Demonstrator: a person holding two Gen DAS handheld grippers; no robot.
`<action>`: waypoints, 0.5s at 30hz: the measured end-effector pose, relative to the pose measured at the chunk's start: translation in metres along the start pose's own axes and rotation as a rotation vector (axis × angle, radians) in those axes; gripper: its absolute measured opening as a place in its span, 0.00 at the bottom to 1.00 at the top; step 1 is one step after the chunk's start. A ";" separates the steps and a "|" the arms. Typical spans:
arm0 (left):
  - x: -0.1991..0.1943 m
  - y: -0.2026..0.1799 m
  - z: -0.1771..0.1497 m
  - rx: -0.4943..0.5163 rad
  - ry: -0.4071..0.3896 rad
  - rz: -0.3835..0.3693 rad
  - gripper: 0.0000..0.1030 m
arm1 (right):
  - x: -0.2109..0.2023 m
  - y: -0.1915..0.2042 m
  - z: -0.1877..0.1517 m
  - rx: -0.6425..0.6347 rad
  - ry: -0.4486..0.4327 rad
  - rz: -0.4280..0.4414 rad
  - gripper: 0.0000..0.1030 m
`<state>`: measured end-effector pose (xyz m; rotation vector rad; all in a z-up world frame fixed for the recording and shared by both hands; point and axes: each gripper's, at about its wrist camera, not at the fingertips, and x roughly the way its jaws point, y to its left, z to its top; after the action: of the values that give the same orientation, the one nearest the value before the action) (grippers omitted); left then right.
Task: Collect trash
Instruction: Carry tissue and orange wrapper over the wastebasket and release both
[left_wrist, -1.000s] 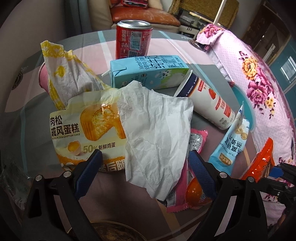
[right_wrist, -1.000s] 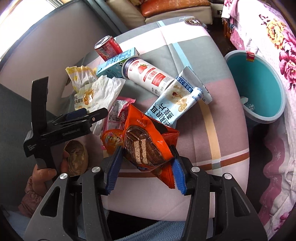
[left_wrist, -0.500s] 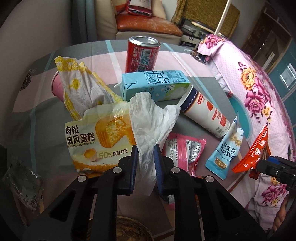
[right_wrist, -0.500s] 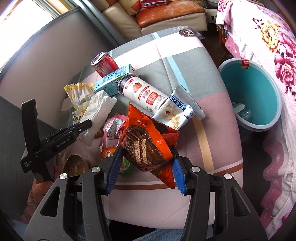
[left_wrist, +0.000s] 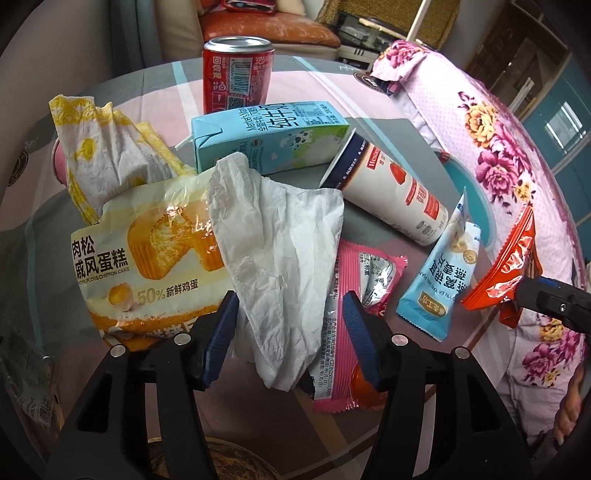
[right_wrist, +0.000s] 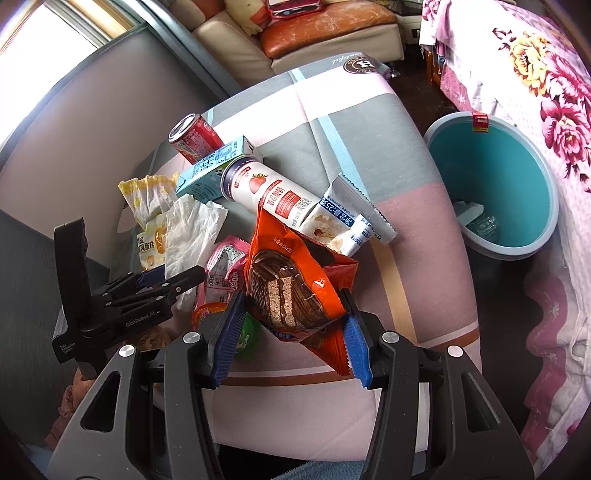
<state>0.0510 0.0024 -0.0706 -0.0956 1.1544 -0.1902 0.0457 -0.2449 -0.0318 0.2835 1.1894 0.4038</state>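
A crumpled white tissue (left_wrist: 280, 236) lies on the table among the trash, its lower end between the jaws of my left gripper (left_wrist: 290, 314). Those jaws are opening and the blue pads stand clear of the tissue. In the right wrist view the left gripper (right_wrist: 173, 278) sits at the tissue's (right_wrist: 188, 229) near edge. My right gripper (right_wrist: 293, 314) is shut on an orange wafer packet (right_wrist: 291, 280) and holds it above the table's front edge. The same packet (left_wrist: 506, 266) shows at the right of the left wrist view.
On the striped cloth lie a red can (left_wrist: 236, 74), a blue milk carton (left_wrist: 269, 136), a strawberry yoghurt cup (left_wrist: 391, 184), a cake wrapper (left_wrist: 147, 266), a pink packet (left_wrist: 354, 280) and a light-blue sachet (left_wrist: 439, 280). A teal bin (right_wrist: 517, 158) stands on the floor to the right, beside a floral bedspread.
The left jaws closed on the tissue, pinching it narrow, and have since opened; the tissue has spread out again. The right gripper still holds the orange packet.
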 end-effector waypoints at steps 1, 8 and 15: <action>0.001 -0.002 0.000 0.008 -0.005 0.013 0.58 | 0.000 0.000 0.001 0.001 -0.001 -0.001 0.47; 0.002 -0.007 -0.001 0.040 -0.021 0.096 0.12 | 0.002 -0.003 0.003 0.007 -0.009 0.002 0.47; -0.049 -0.001 0.011 -0.019 -0.128 0.010 0.09 | -0.003 -0.011 0.010 0.026 -0.043 0.006 0.47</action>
<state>0.0421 0.0113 -0.0222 -0.1172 1.0289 -0.1613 0.0560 -0.2566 -0.0304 0.3171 1.1524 0.3864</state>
